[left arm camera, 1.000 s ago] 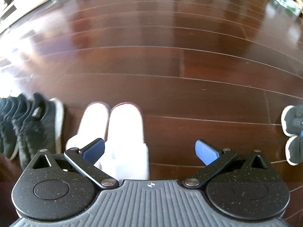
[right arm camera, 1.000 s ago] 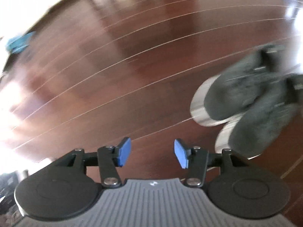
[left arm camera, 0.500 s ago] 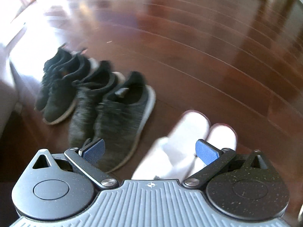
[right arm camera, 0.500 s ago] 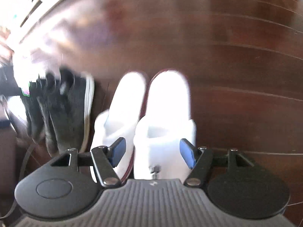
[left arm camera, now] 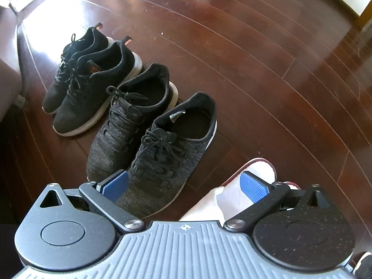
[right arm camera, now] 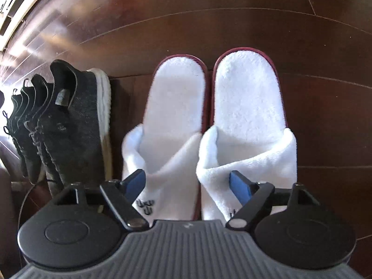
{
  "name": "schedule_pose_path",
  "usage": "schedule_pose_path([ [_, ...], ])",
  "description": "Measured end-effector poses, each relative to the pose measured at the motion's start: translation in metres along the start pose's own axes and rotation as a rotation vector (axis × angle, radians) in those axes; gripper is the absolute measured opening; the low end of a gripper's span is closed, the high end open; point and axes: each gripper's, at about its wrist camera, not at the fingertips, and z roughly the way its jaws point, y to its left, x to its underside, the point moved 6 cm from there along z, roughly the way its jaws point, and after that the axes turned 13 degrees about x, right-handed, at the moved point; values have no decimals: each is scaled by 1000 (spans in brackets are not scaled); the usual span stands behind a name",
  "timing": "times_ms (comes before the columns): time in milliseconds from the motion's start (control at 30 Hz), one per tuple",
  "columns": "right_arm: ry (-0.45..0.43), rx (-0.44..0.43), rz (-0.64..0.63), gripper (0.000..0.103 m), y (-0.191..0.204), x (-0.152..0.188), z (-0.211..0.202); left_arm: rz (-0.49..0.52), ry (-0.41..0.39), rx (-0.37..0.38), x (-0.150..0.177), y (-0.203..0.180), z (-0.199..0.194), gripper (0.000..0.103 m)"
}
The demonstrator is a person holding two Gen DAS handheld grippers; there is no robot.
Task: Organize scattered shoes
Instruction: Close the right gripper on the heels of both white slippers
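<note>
White slippers (right arm camera: 209, 121) side by side on wood floor (right arm camera: 232, 28), grey sneakers (left arm camera: 148, 137) just left, black sneakers (left arm camera: 90, 74) beyond. Left gripper (left arm camera: 183, 183) and right gripper (right arm camera: 187, 181) fingers spread, empty.

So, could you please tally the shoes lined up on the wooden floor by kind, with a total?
Black lace-up sneakers with pale soles: 2
Dark grey knit sneakers with black laces: 2
White terry slippers with maroon trim: 2
Total: 6 shoes in the row; a further dark shoe may peek in at the left wrist view's bottom right corner, too cropped to count.
</note>
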Motion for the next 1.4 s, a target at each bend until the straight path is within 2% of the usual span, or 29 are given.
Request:
schedule_pose_path([
  [33,-4,11,-10,94,2,1,1,-7,4,4,-1,1,2,103],
  [233,-26,77,-142,102,17,13,0,-24,11,14,-6,6,6,103],
  [333,-31,118,-162,101,22,16,8,-34,16,15,-7,8,8,103],
  [367,-30,130,-152,98,20,17,11,-36,18,16,-8,9,9,103],
  [433,-16,142,-119,75,14,16,18,-33,20,17,-8,9,9,103],
  [567,-15,143,-107,65,9,17,22,-35,27,22,-6,8,11,103],
  [700,-26,130,-98,50,5,19,17,-18,27,29,-5,3,11,103],
  [867,-40,103,-84,39,-3,23,10,-3,27,33,-2,-2,10,103],
  [1033,-72,81,-57,22,-12,23,-3,21,20,38,4,-10,6,103],
  [1167,-77,90,-48,25,-18,18,-9,38,17,44,10,-18,3,103],
  [1200,-85,86,-42,32,-18,14,-14,41,16,46,11,-19,2,103],
  [1233,-93,81,-35,46,-19,10,-18,45,15,48,12,-21,1,103],
  [1300,-113,75,-30,64,-19,0,-27,50,10,50,13,-24,0,103],
  [1333,-121,75,-37,67,-17,-7,-32,50,9,50,13,-24,-1,103],
  [1400,-79,49,-15,67,-12,-14,-26,49,7,50,13,-25,-1,103],
])
